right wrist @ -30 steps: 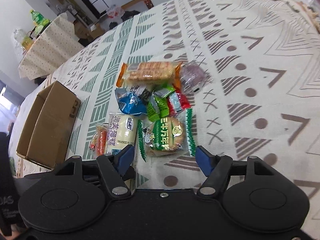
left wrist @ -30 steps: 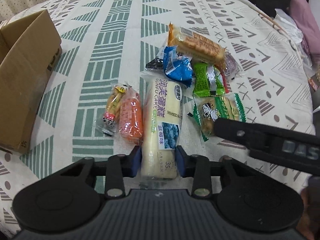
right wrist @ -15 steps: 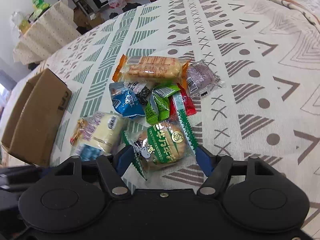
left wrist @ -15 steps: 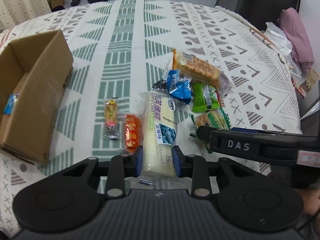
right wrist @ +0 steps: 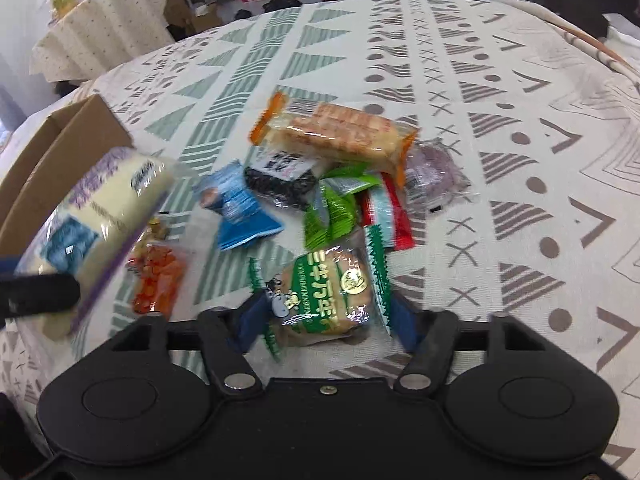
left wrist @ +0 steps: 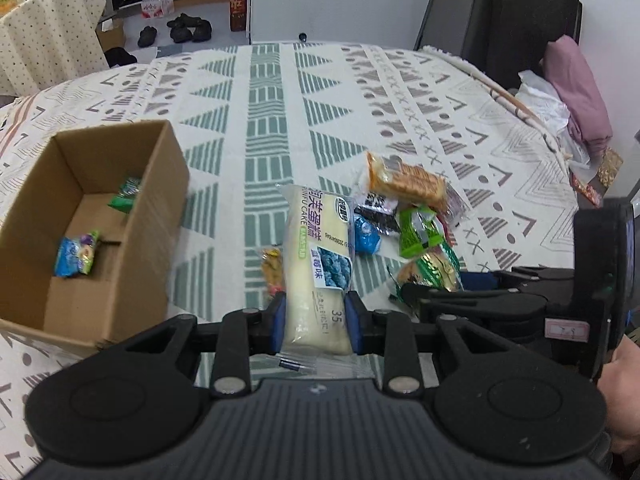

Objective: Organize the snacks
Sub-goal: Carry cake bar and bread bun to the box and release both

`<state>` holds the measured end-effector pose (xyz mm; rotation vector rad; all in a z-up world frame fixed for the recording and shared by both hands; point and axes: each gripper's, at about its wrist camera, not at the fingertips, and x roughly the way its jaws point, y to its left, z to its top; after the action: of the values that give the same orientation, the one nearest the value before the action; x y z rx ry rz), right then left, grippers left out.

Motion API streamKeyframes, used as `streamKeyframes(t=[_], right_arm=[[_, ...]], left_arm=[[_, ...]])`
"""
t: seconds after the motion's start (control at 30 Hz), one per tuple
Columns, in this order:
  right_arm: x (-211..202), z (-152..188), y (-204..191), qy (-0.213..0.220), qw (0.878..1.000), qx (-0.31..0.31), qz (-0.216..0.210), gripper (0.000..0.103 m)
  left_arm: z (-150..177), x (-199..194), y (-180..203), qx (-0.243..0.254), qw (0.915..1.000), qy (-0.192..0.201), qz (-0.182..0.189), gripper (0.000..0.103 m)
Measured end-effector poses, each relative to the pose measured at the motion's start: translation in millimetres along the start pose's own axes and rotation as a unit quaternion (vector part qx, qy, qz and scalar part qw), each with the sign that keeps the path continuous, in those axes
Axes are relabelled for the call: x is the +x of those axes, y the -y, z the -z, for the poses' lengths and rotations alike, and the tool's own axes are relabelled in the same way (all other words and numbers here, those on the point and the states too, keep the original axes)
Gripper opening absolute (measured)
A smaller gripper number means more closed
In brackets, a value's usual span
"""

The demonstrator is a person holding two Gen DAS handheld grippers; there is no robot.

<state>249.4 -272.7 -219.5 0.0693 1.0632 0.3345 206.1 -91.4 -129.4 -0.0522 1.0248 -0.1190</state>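
Patterned cloth (left wrist: 264, 128), snack pile at centre, open box (left wrist: 96, 216) at left.
Left gripper (left wrist: 315, 322) clamps the cake (left wrist: 318, 256) by its near end, low centre of frame: soft, light, slick film, likely to sag, so a mid-body hold suits better. Right gripper (right wrist: 325, 322) straddles the bun (right wrist: 328, 292), low centre; grip state unclear. Crinkly, crushable.

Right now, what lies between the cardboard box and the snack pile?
In the left wrist view, only bare patterned cloth between the cardboard box and snack pile.
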Motion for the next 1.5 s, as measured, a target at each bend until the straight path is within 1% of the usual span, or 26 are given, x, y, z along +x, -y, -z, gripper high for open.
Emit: streamKeyframes(t=[0.07, 0.17, 0.3, 0.4, 0.7, 0.97, 1.13, 1.27, 1.37, 1.43, 1.5], right_arm=[[-7.1, -0.1, -1.8, 0.006, 1.0, 0.001, -0.007, 0.057], [-24.0, -2.3, -4.8, 0.028, 1.0, 0.009, -0.01, 0.057], [-47.9, -9.6, -18.1, 0.061, 0.998, -0.001, -0.006, 0.057], [-61.1, -14.9, -27.4, 0.076, 0.997, 0.004, -0.011, 0.057], [-76.3, -31.4, -66.6, 0.101, 0.995, -0.009, -0.013, 0.057], [-74.2, -43.0, -109.4, 0.109, 0.993, -0.039, -0.024, 0.057], [-73.3, -51.0, -134.0, 0.115, 0.992, -0.05, -0.031, 0.057], [-71.0, -58.6, -157.1, 0.12, 0.99, -0.071, -0.03, 0.057], [-67.1, -65.1, -173.7, 0.122, 0.988, -0.085, -0.035, 0.057], [-62.9, -69.6, -184.6, 0.122, 0.987, -0.093, -0.038, 0.057], [-58.0, -72.9, -192.8, 0.12, 0.987, -0.1, -0.04, 0.058]], left_arm=[[-2.4, -5.1, -5.7, 0.001, 0.9999, 0.012, 0.002, 0.03], [-5.2, -12.2, -16.0, -0.012, 0.9994, 0.03, 0.008, 0.03], [-9.3, -24.3, -26.6, -0.021, 0.9982, 0.056, 0.002, 0.03], [-12.5, -34.1, -35.2, -0.029, 0.997, 0.072, 0.003, 0.03], [-14.9, -50.7, -63.0, -0.059, 0.9928, 0.105, -0.004, 0.03], [-18.4, -57.7, -93.1, -0.063, 0.9915, 0.111, -0.026, 0.03], [-20.4, -58.6, -117.5, -0.083, 0.9897, 0.112, -0.031, 0.03], [-22.3, -59.7, -134.9, -0.095, 0.9874, 0.119, -0.045, 0.03], [-22.9, -55.8, -148.2, -0.109, 0.9857, 0.116, -0.054, 0.03], [-22.5, -52.0, -156.1, -0.12, 0.9854, 0.111, -0.048, 0.03], [-21.9, -48.3, -161.1, -0.125, 0.9849, 0.108, -0.051, 0.03]])
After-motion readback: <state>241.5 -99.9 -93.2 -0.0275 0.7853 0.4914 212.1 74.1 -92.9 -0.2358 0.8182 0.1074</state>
